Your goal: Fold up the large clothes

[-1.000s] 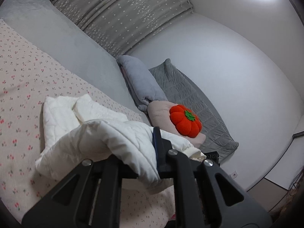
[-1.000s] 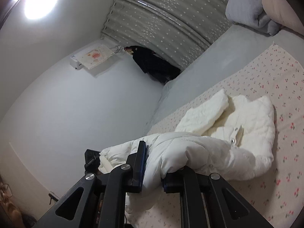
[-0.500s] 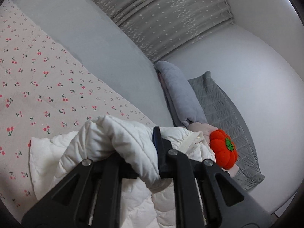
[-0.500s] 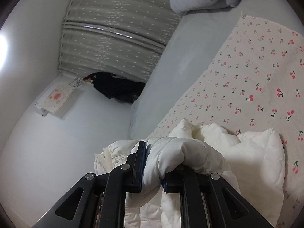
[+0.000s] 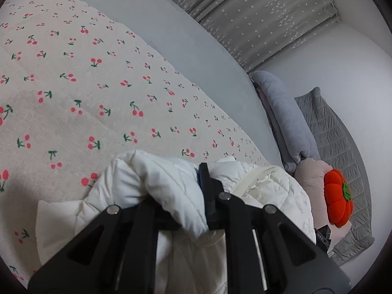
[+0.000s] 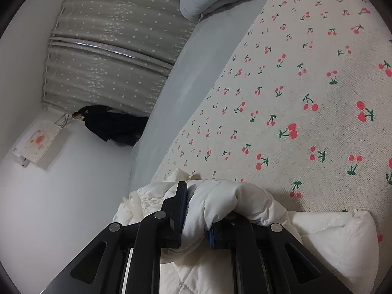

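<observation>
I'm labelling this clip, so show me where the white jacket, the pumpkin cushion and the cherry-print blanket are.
white jacket (image 5: 171, 183), left wrist view, on the bunched fold at the gripper.
pumpkin cushion (image 5: 336, 198), left wrist view, on its orange body.
cherry-print blanket (image 6: 306, 85), right wrist view, on a bare stretch.

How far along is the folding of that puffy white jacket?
Midway, I'd judge. Done: part of the white jacket already lies doubled on the cherry-print blanket. In hand: the left gripper and right gripper each pinch a bunched edge. Left: laying that edge down and smoothing.
</observation>
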Motion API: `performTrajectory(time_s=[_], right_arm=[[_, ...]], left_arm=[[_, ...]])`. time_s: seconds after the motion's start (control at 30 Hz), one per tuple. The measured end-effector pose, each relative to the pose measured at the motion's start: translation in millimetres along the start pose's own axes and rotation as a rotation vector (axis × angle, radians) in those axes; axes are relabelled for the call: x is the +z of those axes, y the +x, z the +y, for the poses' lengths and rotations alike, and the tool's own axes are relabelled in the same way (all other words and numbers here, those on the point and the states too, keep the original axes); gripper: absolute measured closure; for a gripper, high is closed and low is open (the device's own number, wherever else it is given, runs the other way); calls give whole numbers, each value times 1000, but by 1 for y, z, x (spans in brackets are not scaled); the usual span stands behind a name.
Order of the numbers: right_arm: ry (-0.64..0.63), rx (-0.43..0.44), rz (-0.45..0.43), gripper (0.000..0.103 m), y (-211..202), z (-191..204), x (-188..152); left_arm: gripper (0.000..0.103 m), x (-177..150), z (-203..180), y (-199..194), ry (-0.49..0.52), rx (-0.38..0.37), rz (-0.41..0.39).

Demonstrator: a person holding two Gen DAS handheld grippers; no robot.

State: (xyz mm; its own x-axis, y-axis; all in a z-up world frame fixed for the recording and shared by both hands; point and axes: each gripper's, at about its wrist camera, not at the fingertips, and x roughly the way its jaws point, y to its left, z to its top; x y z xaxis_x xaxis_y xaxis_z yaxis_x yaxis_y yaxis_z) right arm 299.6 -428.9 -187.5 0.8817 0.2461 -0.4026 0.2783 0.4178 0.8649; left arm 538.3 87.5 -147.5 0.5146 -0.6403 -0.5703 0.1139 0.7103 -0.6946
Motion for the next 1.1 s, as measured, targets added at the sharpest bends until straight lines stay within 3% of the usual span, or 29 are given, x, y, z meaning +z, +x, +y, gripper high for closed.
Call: performTrajectory(time_s=[0.17,0.33,0.47,0.53,0.6,0.67,0.77,0.9,1.03,1.1], right_arm=[[-30,17,36,79,-2,11,3],[-92,41,36,44,-22,27,4],[-257,-56,11,40,-38,57,-1],[-371,-142,-25,29,-45,76,-8],[-465,-193,-49,27,-51,92,-16],[-539,-229,-47,27,-50,107,-23],[-651,-290,-43,27,-44,128,-33],[-804,-317,-37,27,-24,155,-62],[-876,-265,8,27,7,172,-94],[-924,-303,34,27,30,174,-104]], left_arm=[[83,4,-17,-5,47,35,38],[78,8,-27,-18,58,24,49],[75,10,-38,-28,84,36,49],[68,10,-44,-33,101,31,39],[42,11,-50,-36,116,18,35],[27,12,-58,-39,142,33,11],[25,9,-75,-48,214,82,-44],[23,-15,-110,-55,346,90,-85],[23,-63,-157,-40,562,48,-68],[23,-79,-168,-21,662,83,-33]])
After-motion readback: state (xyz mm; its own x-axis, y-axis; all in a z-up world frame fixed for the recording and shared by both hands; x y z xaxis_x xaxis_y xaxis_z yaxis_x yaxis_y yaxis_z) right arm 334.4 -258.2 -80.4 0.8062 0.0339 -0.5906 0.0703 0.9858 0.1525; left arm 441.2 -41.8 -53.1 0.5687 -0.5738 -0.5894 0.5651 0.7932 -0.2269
